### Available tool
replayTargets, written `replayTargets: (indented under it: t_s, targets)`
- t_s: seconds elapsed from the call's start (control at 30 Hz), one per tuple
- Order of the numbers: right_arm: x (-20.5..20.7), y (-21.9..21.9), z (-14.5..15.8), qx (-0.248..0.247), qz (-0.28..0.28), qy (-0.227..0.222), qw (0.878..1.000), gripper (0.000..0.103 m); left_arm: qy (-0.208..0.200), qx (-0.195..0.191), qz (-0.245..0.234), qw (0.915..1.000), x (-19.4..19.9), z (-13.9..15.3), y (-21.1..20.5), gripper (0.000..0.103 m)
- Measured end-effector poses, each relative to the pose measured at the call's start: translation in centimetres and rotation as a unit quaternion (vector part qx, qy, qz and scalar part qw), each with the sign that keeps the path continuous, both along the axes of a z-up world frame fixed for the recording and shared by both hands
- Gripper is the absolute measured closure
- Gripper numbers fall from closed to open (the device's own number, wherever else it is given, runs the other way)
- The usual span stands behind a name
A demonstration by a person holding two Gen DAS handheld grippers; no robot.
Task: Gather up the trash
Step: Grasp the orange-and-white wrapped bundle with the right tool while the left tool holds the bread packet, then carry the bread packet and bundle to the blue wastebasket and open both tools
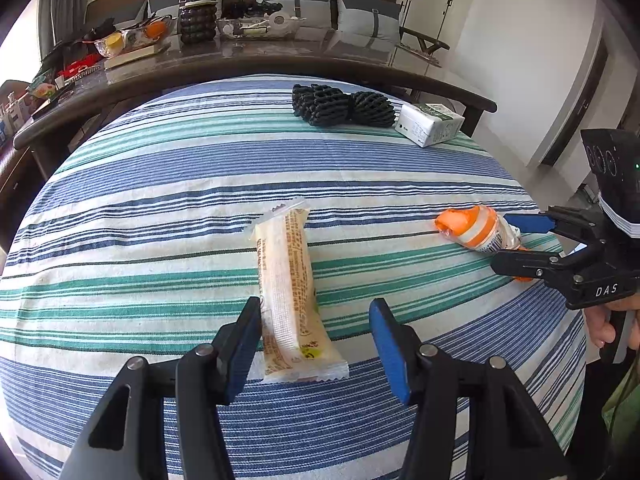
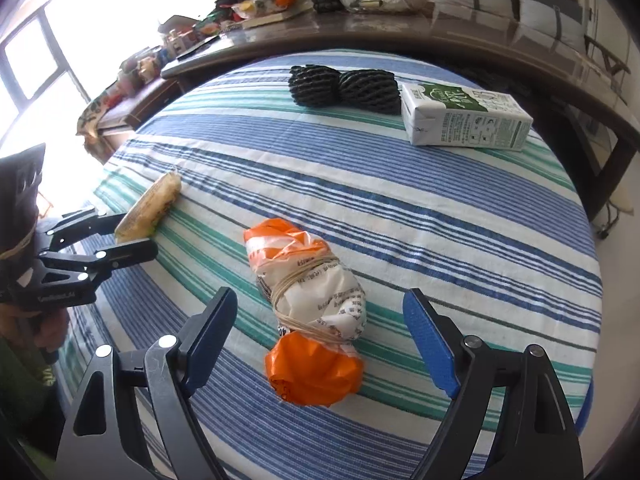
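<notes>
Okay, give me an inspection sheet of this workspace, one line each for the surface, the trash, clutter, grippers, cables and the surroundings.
Surface: striped cloth covers the table.
Job's things: a snack wrapper, an orange and white bag bundle tied with string, a milk carton lying on its side, and two black foam nets side by side, all on the cloth.
Clutter: nothing seen on the cloth besides these.
Grippers: left gripper open, wrapper's near end between its jaws, one pad close beside it; right gripper open wide around the bundle, pads clear of it.
Cables: nothing seen on the cloth.
Surroundings: a dark side table behind holds a potted plant and glass bowls.
</notes>
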State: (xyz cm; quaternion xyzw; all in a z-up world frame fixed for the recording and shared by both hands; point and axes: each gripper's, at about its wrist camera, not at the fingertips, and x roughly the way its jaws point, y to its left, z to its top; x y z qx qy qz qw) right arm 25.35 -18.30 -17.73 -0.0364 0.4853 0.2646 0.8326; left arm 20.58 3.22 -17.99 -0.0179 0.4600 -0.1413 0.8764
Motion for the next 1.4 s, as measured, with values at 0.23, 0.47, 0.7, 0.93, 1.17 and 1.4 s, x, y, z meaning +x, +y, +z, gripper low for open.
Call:
replayTargets:
  t_s: [0.23,0.47,0.7,0.93,1.17,1.4]
  targets:
    - [-0.8,-0.2,0.9,0.004,-0.024,-0.005,1.0,0.05,-0.007,-0.011,-0.004,0.9999,0.1,0.5,0.0,0.074]
    - [-3.0,-3.1,2.0,0.018,-0.064,-0.019,0.998,0.05,-0.021,-0.014,-0.033,0.9991,-1.0,1.4,-1.8,0.074]
    - [-4.6,-6.0,1.9,0.022,-0.093,-0.014,0.995,0.05,-0.012,-0.009,-0.054,0.9984,-1.8,0.6,-3.9,0.074]
    - [-6.2,-7.9,2.5,0.023,-0.104,-0.023,0.994,0.05,-0.008,-0.031,-0.063,0.9975,-3.4,1.3,-6.5,0.074]
    - [-7.8,-11.8,3.5,0.031,-0.141,-0.037,0.989,0.05,-0.016,-0.04,-0.109,0.9931,-5.3,3.3,-12.3,0.074]
    - [-9.0,-18.3,4.9,0.008,-0.217,-0.062,0.974,0.05,-0.019,-0.046,-0.18,0.9825,-6.1,5.1,-20.2,0.074]
